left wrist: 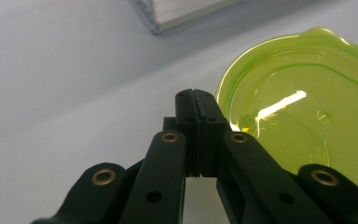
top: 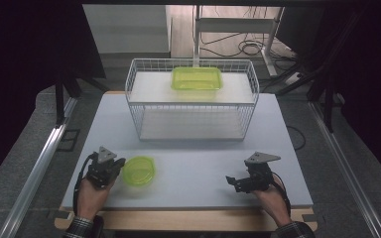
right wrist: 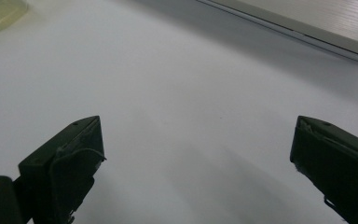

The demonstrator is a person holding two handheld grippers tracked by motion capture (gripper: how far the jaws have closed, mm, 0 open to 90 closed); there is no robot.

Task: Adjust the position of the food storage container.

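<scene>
Lying flat on the white surface (top: 198, 173), a green translucent lid (top: 139, 170) sits in the lower left of the high view, just right of the left hand-held gripper (top: 118, 165). Lid outline is nearly round, so no clear long axis; a small tab (left wrist: 318, 31) on its rim points toward the top of the left gripper view. Whether the lid faces up or down cannot be told.

Left hand-held gripper: jaws pressed together, nothing between them, tips just beside the lid's left rim (left wrist: 223, 88); contact cannot be told.

Right hand-held gripper (top: 232, 181): lower right of the high view, jaws spread wide over bare surface, pointing toward frame left, well apart from the lid.

1 wire basket (top: 191, 99) stands at upper centre of the high view. On its upper shelf rests 1 green rectangular container (top: 197, 79), long axis running left to right in the frame.
</scene>
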